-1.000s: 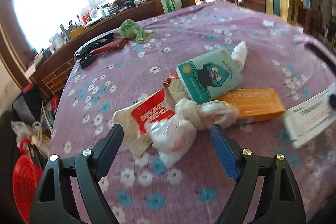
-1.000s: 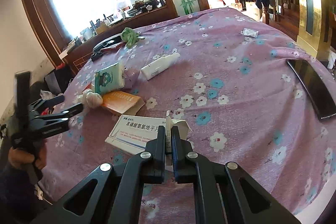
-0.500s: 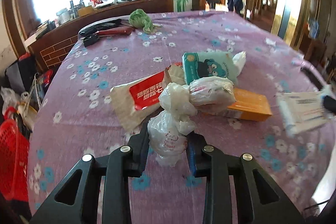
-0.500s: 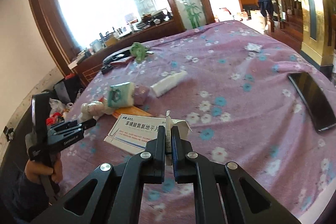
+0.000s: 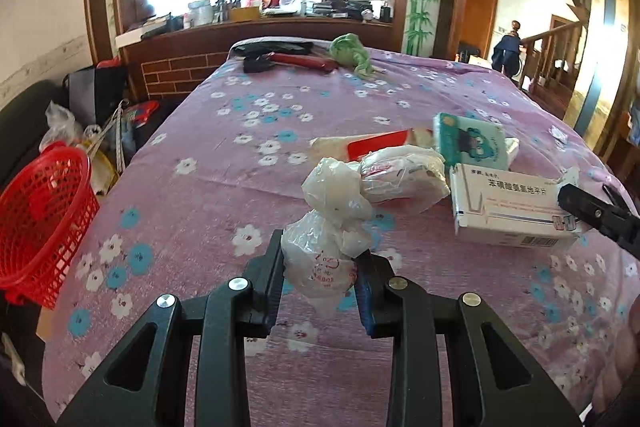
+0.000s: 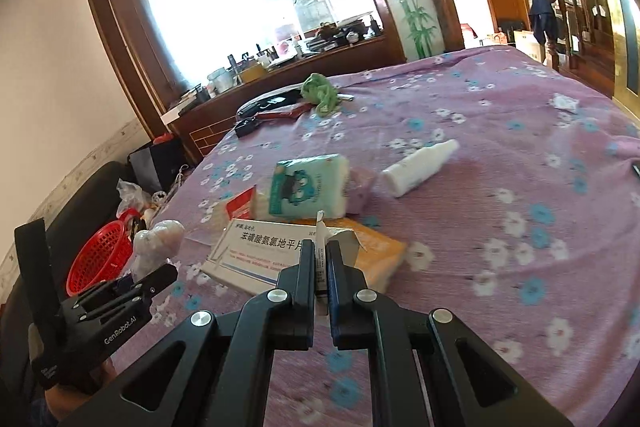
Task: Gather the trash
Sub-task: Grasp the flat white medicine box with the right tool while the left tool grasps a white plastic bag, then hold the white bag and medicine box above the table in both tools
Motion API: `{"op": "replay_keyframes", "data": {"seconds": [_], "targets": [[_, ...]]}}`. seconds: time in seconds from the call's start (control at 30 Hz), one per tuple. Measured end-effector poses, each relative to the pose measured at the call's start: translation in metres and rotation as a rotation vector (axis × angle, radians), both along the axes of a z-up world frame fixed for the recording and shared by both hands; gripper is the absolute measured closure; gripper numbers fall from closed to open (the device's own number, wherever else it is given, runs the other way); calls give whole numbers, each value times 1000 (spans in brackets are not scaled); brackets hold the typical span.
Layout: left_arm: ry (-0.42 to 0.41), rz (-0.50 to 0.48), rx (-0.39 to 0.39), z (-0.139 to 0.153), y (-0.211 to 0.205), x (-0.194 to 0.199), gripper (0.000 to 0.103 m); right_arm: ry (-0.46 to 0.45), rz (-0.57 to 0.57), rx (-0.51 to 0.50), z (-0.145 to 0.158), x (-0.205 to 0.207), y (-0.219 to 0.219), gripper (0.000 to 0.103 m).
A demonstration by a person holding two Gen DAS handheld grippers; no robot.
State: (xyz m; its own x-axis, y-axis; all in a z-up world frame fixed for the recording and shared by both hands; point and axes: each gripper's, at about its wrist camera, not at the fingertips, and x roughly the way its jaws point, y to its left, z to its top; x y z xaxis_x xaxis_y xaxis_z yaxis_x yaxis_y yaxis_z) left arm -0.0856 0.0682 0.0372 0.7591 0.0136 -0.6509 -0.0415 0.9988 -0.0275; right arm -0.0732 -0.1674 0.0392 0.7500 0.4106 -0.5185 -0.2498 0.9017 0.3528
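Trash is getting carried off the table (image 5: 192, 187) now, left gripper (image 5: 320, 267) clamping the bag (image 5: 320, 255) and right gripper (image 6: 320, 259) pinching the box (image 6: 256, 251) flap, both looking bound for the basket (image 5: 44, 219), needing a release over it.

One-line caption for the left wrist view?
Left gripper clamps a crumpled plastic bag above the floral tablecloth, red basket waiting at left.

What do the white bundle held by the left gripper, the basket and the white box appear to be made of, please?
White bundle: thin, crinkly, translucent plastic film, probably a bag. Basket: glossy red moulded plastic lattice. White box: matte printed cardboard with a torn flap.
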Motion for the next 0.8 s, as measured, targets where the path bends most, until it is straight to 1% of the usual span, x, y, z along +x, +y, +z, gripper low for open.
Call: {"op": "replay_keyframes", "data": {"seconds": [0.1,0.2,0.33,0.57,0.8], "targets": [[-2,-4,-16,0,3,-1,73,1,15,6,-6,4,6,97],[3,-5,-9,-1,1,0,73,7,23,10,-9,9,8,97],[-2,0,7,-2,0,-1,73,-17,30,8,-8,9,10,97],[-1,12,-8,-2,4,0,73,-23,47,41,-9,8,5,97],[4,22,-4,-3,4,0,73,-41,57,26,-6,4,6,97]]}}
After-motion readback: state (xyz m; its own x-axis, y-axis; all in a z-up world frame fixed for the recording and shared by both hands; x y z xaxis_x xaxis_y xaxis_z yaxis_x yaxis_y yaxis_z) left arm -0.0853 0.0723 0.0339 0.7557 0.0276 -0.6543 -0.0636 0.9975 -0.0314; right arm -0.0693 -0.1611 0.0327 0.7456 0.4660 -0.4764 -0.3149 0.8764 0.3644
